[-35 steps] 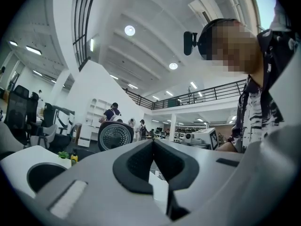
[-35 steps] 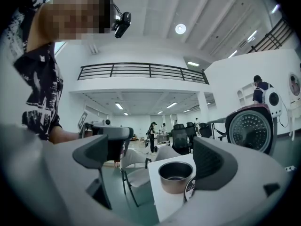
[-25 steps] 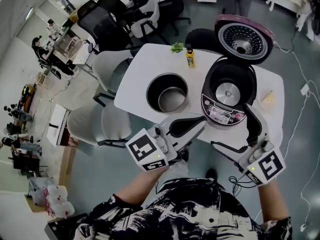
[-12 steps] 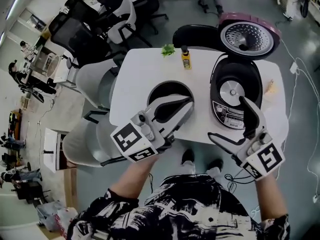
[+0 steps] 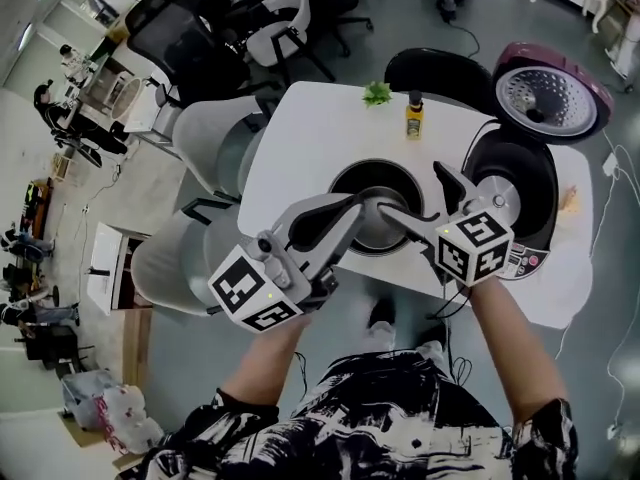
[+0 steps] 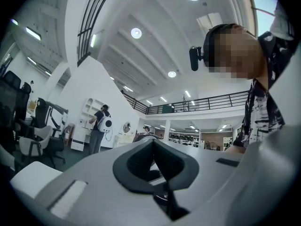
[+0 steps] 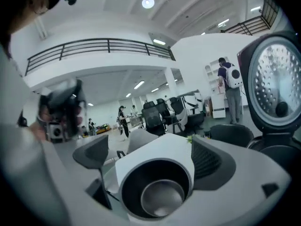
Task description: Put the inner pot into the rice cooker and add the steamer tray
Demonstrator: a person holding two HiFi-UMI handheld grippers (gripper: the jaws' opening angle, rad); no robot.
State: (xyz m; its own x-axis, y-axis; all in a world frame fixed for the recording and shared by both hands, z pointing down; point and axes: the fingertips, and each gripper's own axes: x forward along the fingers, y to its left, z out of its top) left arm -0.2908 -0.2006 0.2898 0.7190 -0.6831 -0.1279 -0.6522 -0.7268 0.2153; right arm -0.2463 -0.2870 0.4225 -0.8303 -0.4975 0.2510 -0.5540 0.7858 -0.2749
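In the head view, a white table [image 5: 300, 138] holds the inner pot [image 5: 372, 213], which stands on the tabletop just left of the rice cooker [image 5: 525, 173]. The cooker is open, with its lid [image 5: 555, 93] tipped back. A yellow bottle [image 5: 413, 118] and a green sprig [image 5: 377, 93] sit near the far edge. The left gripper [image 5: 360, 206] points at the pot's near left rim with its jaws together. This view does not show whether the tips touch the pot. The right gripper [image 5: 412, 190] reaches over the pot's right side with its jaws spread wide. Its marker cube covers part of the cooker's front.

The left gripper view looks upward at ceiling lights, a balcony railing and the person's patterned shirt. The left gripper [image 6: 154, 147] has its dark pads pressed together at the tips and holds nothing. What shows through the hollow between the pads is too dark to make out.

The right gripper view looks down into the inner pot [image 7: 155, 194], showing dark walls and a shiny, empty base. The right gripper [image 7: 153, 160] has one jaw on each side of the pot, wide apart and not clamped on it. The table [image 7: 160, 147] runs on behind it. The lid [image 7: 275, 86] fills the right edge, where the frame cuts it off.
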